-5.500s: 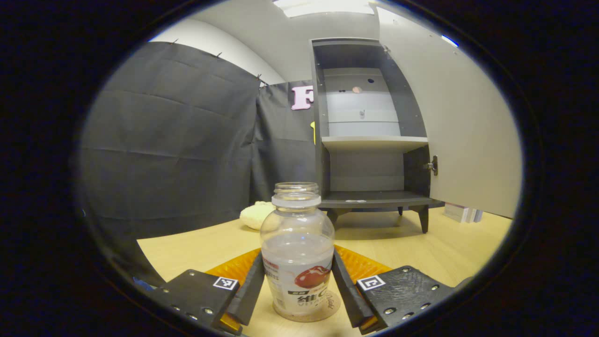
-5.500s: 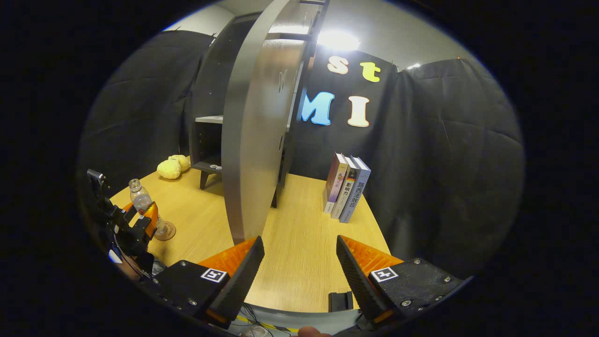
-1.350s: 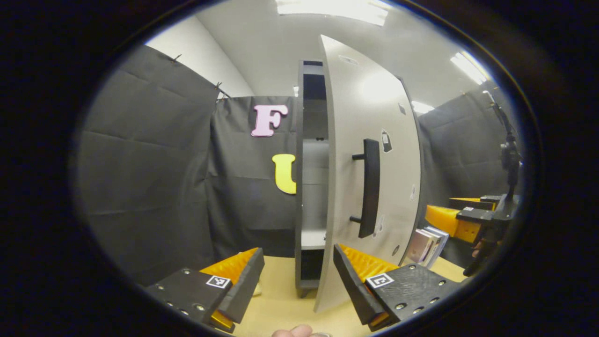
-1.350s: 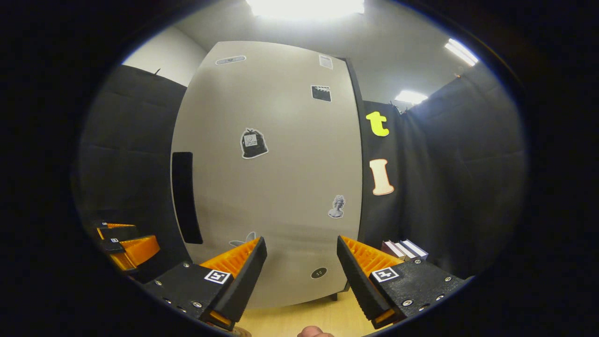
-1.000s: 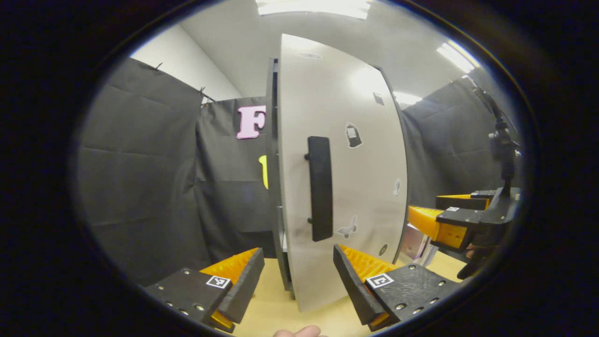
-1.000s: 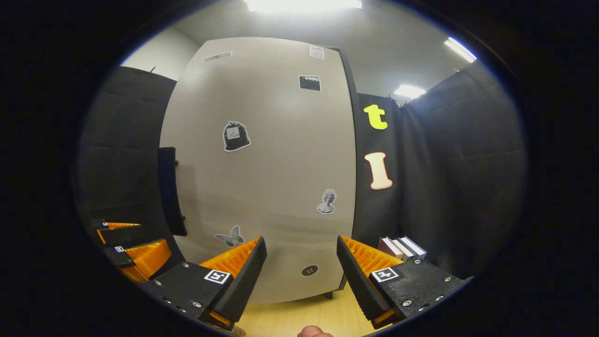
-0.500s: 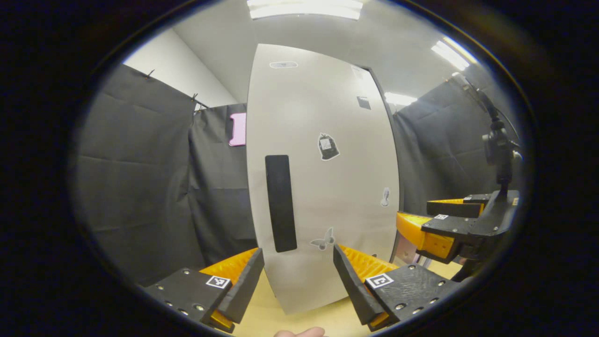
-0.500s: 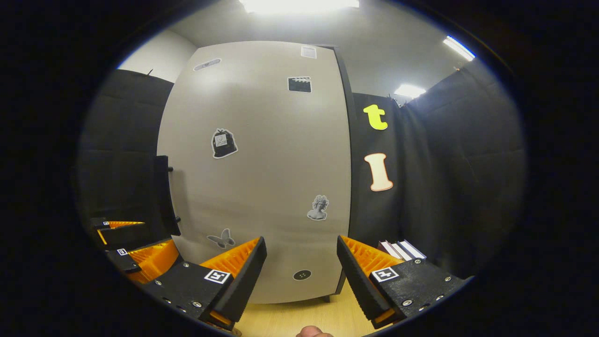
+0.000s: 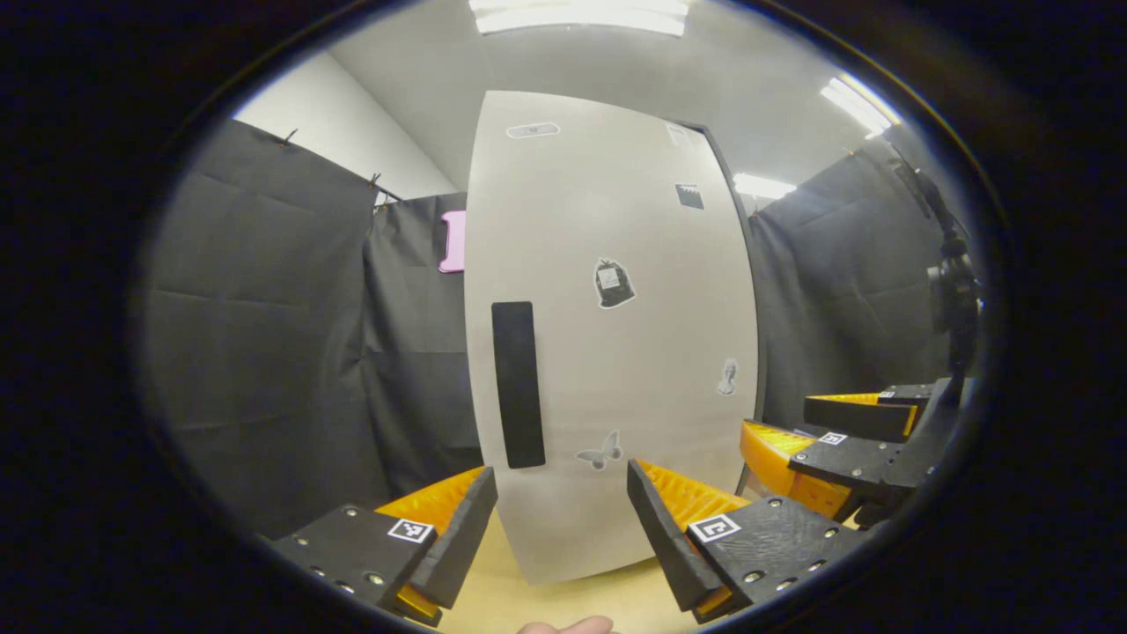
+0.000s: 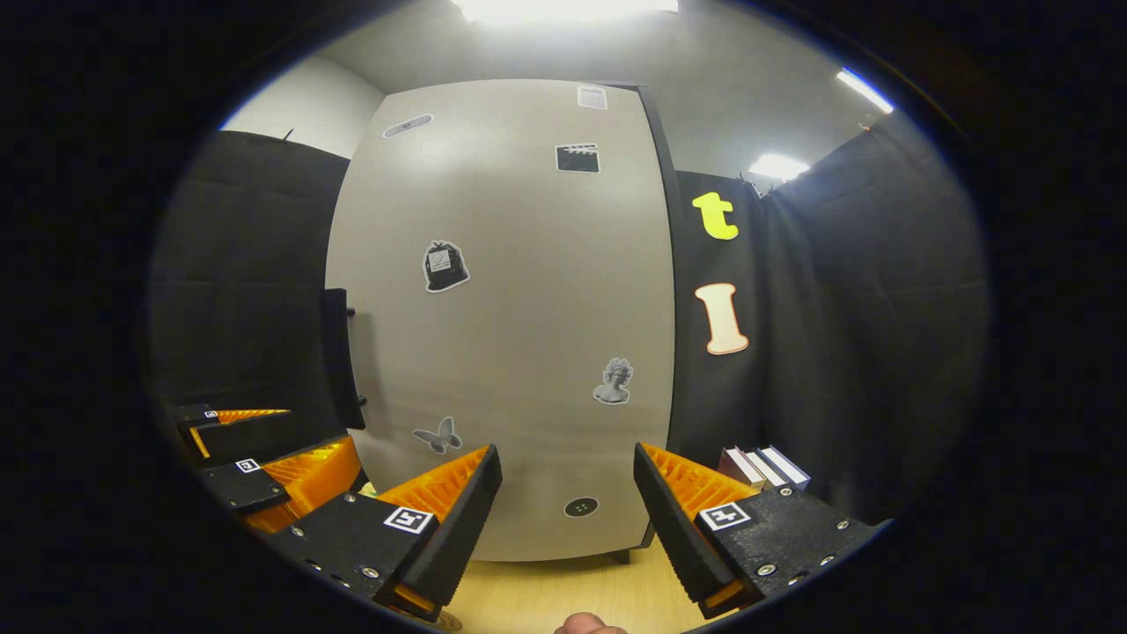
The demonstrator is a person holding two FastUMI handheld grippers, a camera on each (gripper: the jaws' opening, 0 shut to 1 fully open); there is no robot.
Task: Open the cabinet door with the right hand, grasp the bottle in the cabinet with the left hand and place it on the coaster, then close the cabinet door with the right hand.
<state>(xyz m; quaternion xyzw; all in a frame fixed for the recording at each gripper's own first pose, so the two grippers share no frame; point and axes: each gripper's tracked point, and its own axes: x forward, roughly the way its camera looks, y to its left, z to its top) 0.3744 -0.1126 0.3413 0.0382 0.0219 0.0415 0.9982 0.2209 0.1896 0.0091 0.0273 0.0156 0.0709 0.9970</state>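
Since 1.4 s ago your door has swung shut; it now faces both views flat, handle at its left edge. Your left gripper and right gripper hang wide apart, holding nothing, before it. Wood tabletop below; black cloth walls around. 3 books stand right, partly cut off. The bottle cannot be made out.
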